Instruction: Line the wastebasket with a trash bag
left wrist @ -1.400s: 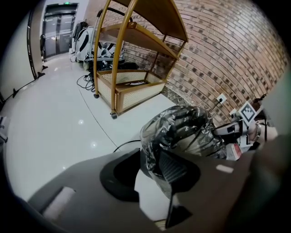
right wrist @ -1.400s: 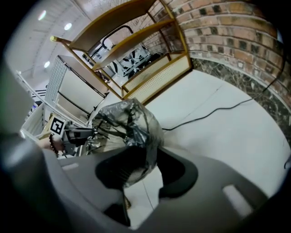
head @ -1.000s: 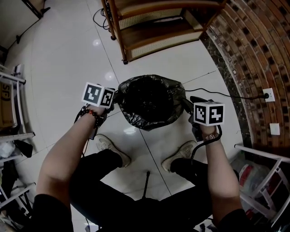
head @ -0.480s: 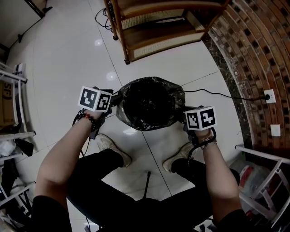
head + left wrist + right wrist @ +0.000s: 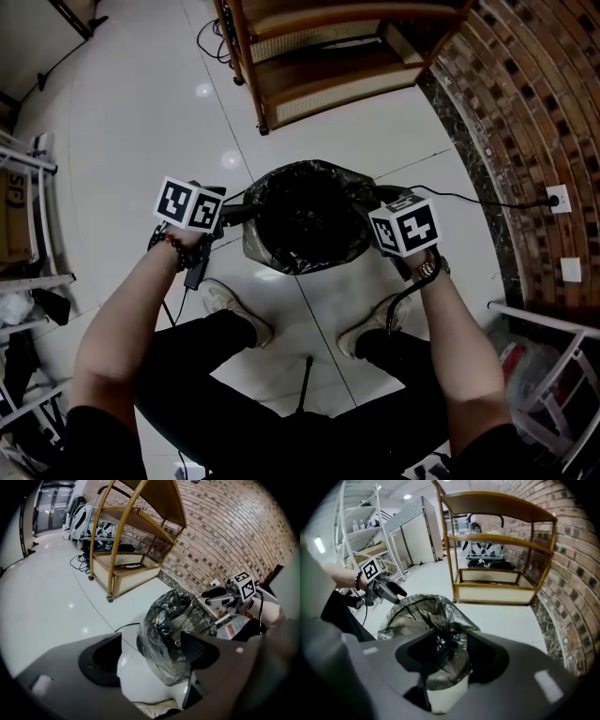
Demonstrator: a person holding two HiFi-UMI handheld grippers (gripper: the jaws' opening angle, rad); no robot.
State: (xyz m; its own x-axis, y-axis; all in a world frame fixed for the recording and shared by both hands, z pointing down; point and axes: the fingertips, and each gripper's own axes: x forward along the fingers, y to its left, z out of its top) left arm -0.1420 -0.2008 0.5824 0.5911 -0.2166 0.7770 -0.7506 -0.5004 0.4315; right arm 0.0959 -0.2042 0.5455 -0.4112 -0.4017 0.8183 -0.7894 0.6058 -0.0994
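The wastebasket stands on the floor between the person's feet, its white wall (image 5: 446, 694) showing under a black trash bag (image 5: 305, 216) draped over its rim. My left gripper (image 5: 242, 212) is at the bag's left edge. Its jaws (image 5: 150, 656) are opening wide; crinkled bag film (image 5: 164, 634) lies just ahead between them and the pads do not press on it. At the basket's right rim, my right gripper (image 5: 370, 204) is shut on a bunched fold of the bag (image 5: 446, 641), which fills the gap between its jaws (image 5: 451, 657).
A wooden cart with woven panels (image 5: 319, 56) stands just behind the basket. A brick wall (image 5: 525, 112) curves along the right, with a socket and cable (image 5: 556, 197). White shelving (image 5: 28, 234) is at the left. The person's shoes (image 5: 230, 305) are close in front.
The right gripper has moved left and up onto the basket's right rim and rolled. The left gripper's jaws have spread apart off the bag. The bag's overhang looks pulled tighter.
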